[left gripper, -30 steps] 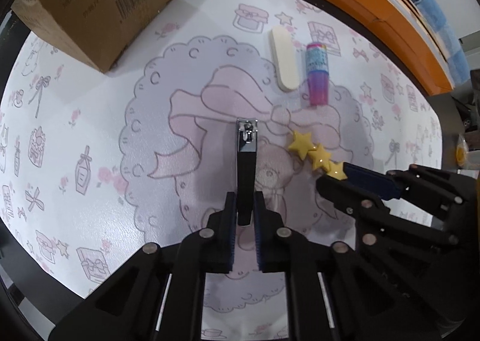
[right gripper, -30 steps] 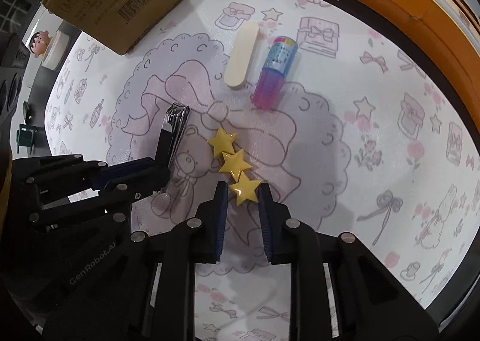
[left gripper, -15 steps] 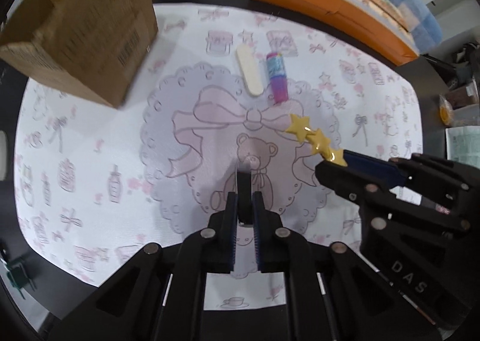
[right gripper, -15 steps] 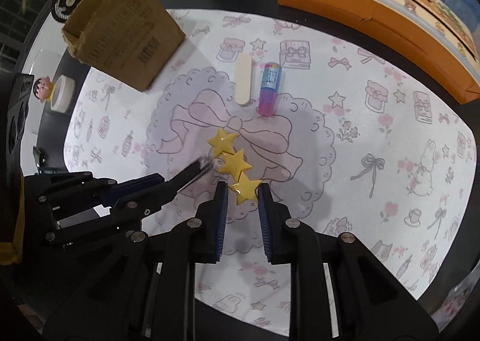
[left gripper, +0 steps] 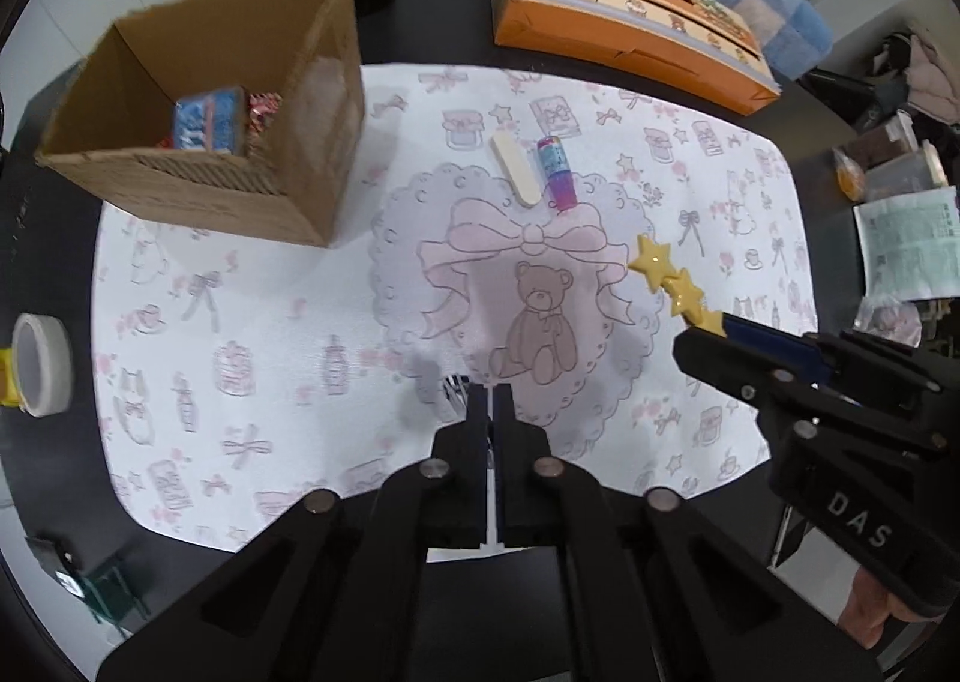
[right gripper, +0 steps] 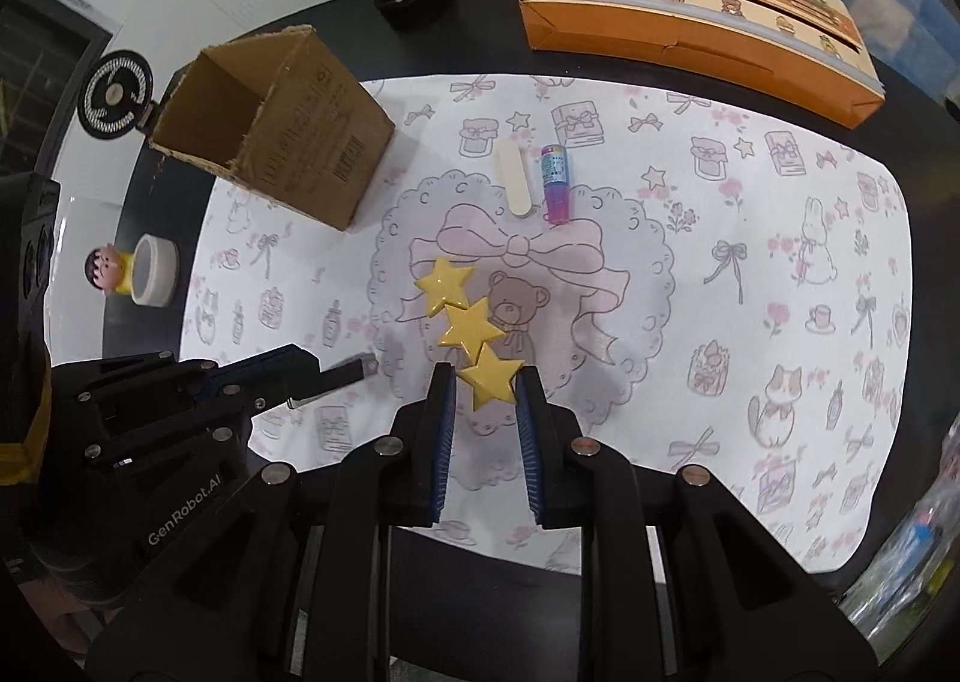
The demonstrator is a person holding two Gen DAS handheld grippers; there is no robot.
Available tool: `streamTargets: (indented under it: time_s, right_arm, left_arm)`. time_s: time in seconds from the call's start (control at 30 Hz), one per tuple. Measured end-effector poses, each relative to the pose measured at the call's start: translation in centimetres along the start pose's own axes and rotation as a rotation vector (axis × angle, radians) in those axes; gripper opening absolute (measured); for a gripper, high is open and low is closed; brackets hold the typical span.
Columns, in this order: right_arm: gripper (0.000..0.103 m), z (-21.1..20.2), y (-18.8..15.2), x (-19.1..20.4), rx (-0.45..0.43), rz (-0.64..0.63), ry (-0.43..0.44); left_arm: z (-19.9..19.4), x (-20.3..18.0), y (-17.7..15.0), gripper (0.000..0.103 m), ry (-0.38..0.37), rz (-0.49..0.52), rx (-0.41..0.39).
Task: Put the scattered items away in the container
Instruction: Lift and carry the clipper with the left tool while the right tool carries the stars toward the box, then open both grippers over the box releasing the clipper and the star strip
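Left gripper: clamped on nail clipper
Right gripper: pinching star clip
Box: ten o'clock; nail file, tube twelve o'clock

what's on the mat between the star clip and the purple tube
Nothing: between the star clip and the purple tube lies only the printed mat, clearest in the right wrist view.

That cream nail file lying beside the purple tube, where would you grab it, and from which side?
Grip the nail file across its narrow middle, coming straight down from above. It lies flat and thin on the mat, and the tube sits close alongside, so one finger must slip into that gap.
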State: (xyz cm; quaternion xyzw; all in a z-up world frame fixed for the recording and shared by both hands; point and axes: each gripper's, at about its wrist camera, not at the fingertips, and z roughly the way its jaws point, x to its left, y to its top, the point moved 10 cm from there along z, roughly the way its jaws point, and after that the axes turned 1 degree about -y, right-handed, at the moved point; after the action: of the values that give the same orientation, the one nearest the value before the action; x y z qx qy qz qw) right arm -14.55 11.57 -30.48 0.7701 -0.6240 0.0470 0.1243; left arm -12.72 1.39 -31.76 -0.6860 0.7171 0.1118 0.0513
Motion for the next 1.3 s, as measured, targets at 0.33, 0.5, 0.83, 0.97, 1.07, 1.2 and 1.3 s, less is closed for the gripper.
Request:
streamTargets:
  time_s: [0.33,0.5,0.83,0.97,1.07,1.2,1.3]
  right_arm:
    - [0.021,-3.6,0.8,4.1,-0.062,0.082,0.002]
    - [0.021,-4.7,1.8,5.9,-0.092,0.102,0.0]
    - [0.021,-5.8,3.5,9.5,-0.118,0.108,-0.005]
    - [0.021,-5.9,4.1,11.0,-0.119,0.103,-0.007]
    - [0.021,-5.9,4.7,12.2,-0.121,0.105,-0.006]
    - [0.021,-5.7,5.6,13.6,-0.118,0.103,-0.008]
    - [0.021,-5.5,6.6,14.9,-0.118,0.099,-0.009]
  left_arm:
    - [-5.0,1.2,0.6,0.001,-0.032,0.078,-0.022]
    - [-7.0,2.2,1.3,0.001,-0.039,0.095,-0.043]
    - [-9.8,4.6,2.6,0.001,-0.049,0.097,-0.067]
    - [-10.9,6.3,3.4,0.001,-0.049,0.086,-0.076]
    - [-11.5,7.5,4.1,0.001,-0.044,0.088,-0.083]
    - [-12.2,9.4,5.3,0.001,-0.039,0.087,-0.088]
    - [-12.8,10.5,6.4,0.001,-0.035,0.09,-0.094]
